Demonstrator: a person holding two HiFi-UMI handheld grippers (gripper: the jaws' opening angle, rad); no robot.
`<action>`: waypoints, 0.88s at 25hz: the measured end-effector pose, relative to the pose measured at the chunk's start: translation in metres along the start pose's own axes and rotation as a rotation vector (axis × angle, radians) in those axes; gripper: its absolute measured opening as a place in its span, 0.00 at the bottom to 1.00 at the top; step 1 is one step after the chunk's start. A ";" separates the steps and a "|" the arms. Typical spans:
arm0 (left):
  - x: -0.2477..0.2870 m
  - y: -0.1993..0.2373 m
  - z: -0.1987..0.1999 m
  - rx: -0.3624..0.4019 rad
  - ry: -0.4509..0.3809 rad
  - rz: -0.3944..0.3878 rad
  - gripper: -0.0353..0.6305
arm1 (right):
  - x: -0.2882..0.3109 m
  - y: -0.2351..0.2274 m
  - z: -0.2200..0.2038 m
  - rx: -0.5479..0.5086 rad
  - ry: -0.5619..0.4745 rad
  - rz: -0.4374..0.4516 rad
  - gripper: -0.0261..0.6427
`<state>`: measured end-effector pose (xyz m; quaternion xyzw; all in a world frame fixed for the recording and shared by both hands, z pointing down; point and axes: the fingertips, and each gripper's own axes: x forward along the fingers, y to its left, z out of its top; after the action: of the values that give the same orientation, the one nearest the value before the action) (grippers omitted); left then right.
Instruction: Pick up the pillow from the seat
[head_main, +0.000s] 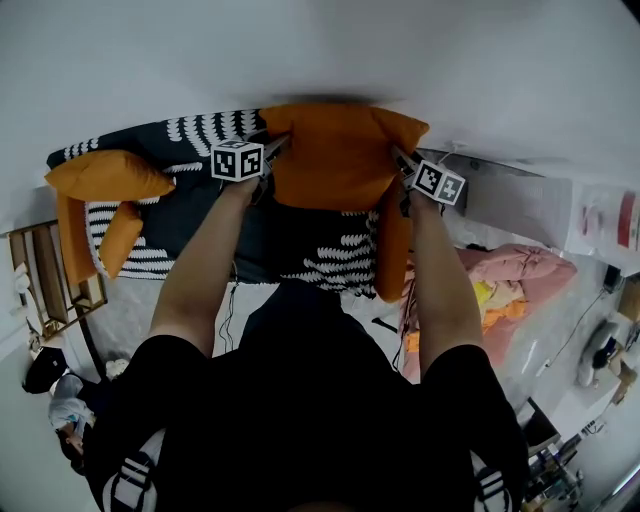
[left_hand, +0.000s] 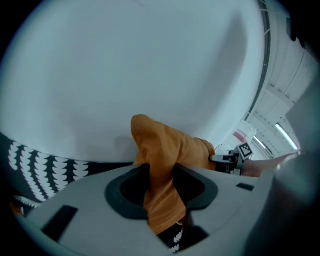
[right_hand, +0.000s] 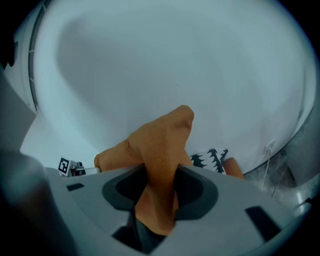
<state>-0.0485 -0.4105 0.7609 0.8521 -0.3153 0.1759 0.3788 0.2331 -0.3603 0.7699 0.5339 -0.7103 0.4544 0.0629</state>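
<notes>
Orange pillow (head_main: 335, 155), pinched at opposite upper corners, held before the white wall (head_main: 420, 60) above the dark patterned seat (head_main: 200, 215). Left gripper (left_hand: 161, 192) and right gripper (right_hand: 159, 195) each clamped tight on a fold of pillow fabric. Pick-up judged essentially complete. Second orange pillow (head_main: 105, 175) at the seat's left end, pink bedding (head_main: 515, 270) to the right; neither obstructing.

Ahead: white wall (head_main: 320, 50) close behind the held-up pillow (head_main: 335, 160) | Below: middle of patterned seat (head_main: 200, 225) open | Left: orange cushions (head_main: 105, 175) crowd seat end | Right: pink bedding (head_main: 515, 270) heaped
</notes>
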 end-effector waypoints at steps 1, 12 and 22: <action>-0.003 -0.003 0.001 0.004 -0.002 0.001 0.29 | -0.003 0.002 0.001 -0.001 -0.004 0.001 0.28; -0.042 -0.040 0.025 0.060 -0.051 0.010 0.28 | -0.047 0.037 0.019 -0.042 -0.055 0.025 0.26; -0.082 -0.083 0.050 0.099 -0.119 0.016 0.27 | -0.092 0.072 0.048 -0.088 -0.120 0.072 0.25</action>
<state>-0.0505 -0.3726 0.6399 0.8762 -0.3352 0.1434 0.3153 0.2321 -0.3285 0.6474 0.5309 -0.7510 0.3918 0.0271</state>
